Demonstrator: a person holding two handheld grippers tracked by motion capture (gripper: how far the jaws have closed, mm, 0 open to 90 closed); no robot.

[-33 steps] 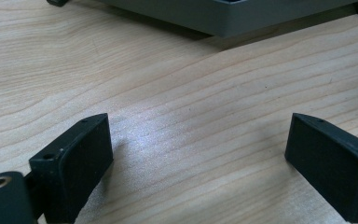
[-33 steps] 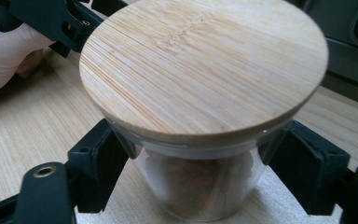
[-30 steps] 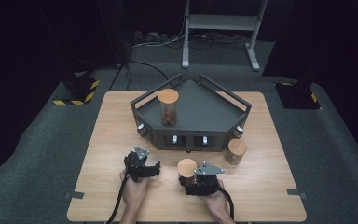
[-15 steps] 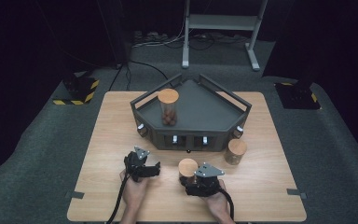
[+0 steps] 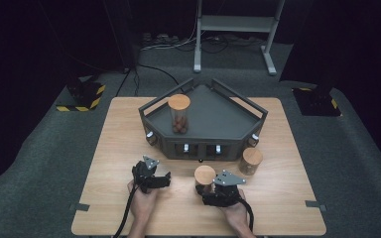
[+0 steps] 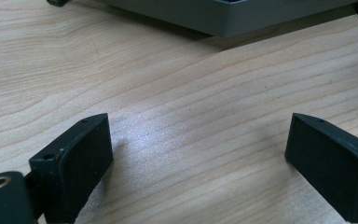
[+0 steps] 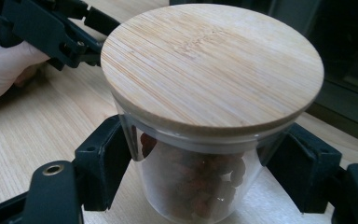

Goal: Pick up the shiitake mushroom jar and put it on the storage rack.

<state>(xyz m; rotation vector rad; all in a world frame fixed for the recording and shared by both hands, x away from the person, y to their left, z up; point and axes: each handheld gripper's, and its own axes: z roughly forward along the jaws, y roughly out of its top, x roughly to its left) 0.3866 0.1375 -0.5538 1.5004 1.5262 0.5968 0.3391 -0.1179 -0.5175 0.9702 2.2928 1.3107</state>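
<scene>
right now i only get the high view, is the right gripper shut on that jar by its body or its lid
Observer: By its body. The right gripper presses both pads on the glass of the jar, under the lid.
Operator: whats in it
Observer: Reddish-brown pieces, filling roughly the lower half.
Operator: left gripper holding anything
Observer: No. The left gripper is open, bare table between its jaws.
</scene>
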